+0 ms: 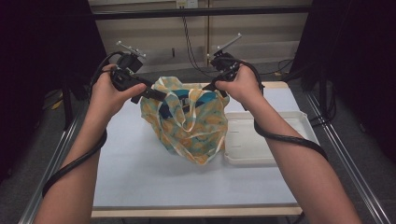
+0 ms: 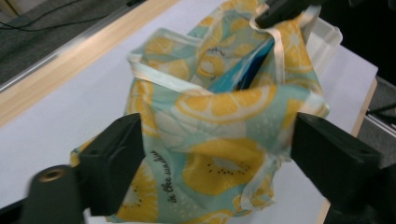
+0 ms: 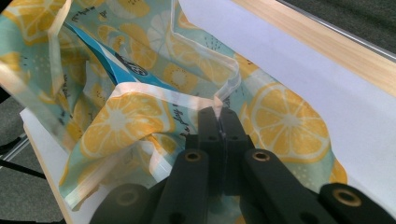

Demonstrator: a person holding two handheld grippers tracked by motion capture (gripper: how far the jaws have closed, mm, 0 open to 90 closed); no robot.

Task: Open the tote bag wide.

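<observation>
Up above the white table (image 1: 140, 177), both forearms reaching in from the near edge, wrists lifted, hands bent toward each other over the lemon bag (image 1: 189, 123). Left hand (image 1: 108, 93) wrapped round the left gripper (image 1: 156, 94), pointing in at the bag's top left edge. Jaws spread wide, one on each side of the cloth in the left gripper view, not pinching it. Right hand (image 1: 240, 84) curled on the right gripper (image 1: 209, 87), tilted down at the bag's top right. Jaws pressed tight together on the thin pale strap (image 3: 226, 91), seen close in the right gripper view (image 3: 219, 122). Bag standing open near the middle of the table, mouth up, something blue (image 1: 180, 98) inside. Just beside it on the right, touching, a white tray (image 1: 280, 135). Black cables looping down along both arms.
</observation>
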